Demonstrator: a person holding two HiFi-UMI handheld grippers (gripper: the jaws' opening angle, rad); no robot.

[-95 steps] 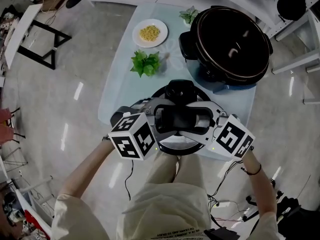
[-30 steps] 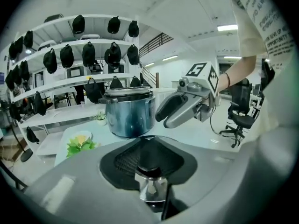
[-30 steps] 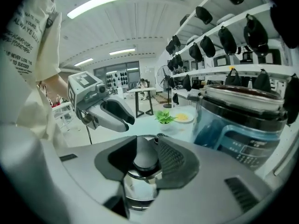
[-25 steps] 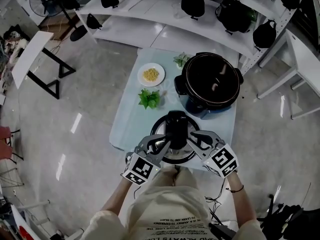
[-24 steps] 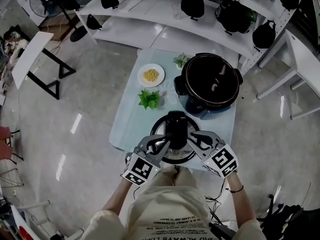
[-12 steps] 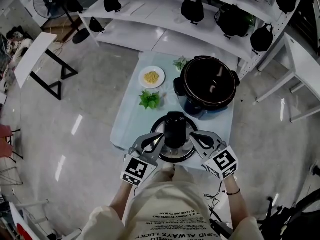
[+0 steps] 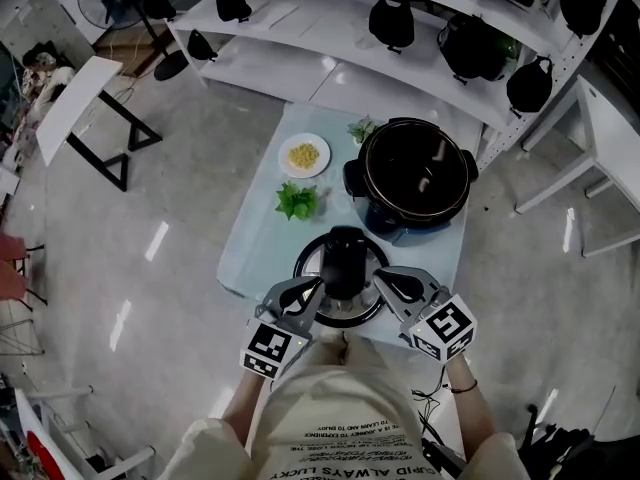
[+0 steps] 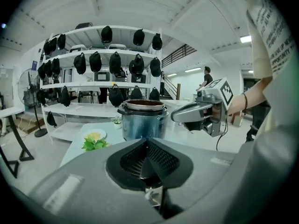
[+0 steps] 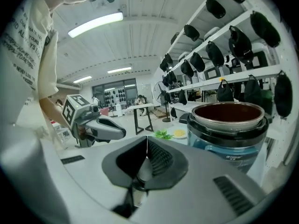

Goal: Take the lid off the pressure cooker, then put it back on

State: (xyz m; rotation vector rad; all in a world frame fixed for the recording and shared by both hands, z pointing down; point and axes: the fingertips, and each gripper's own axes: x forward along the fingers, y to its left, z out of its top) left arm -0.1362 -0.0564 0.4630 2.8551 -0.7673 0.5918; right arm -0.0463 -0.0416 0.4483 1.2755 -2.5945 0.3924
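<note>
The round lid [image 7: 312, 259], steel-rimmed with a black knob and handle, lies on the pale blue table [image 7: 258, 240] near its front edge. My left gripper [image 7: 318, 290] is shut on the lid's left rim and my right gripper [image 7: 381, 280] on its right rim. In the left gripper view the pads [image 8: 161, 160] meet, with a sliver of shiny metal below them. The right gripper view shows its pads [image 9: 159, 160] the same way. Behind the lid, at the table's far right, the pressure cooker [image 7: 412, 173] stands open. It shows in both gripper views [image 8: 142, 120] [image 9: 229, 120].
A white plate of yellow kernels [image 7: 304, 155], a bunch of green leaves [image 7: 296, 200] and a small green sprig [image 7: 360, 128] lie on the table's far left. White shelves with black bags [image 7: 392, 18] stand behind. Bare floor surrounds the table.
The jaws of both grippers have closed at the lid's rim. The lid lies in the same place on the table.
</note>
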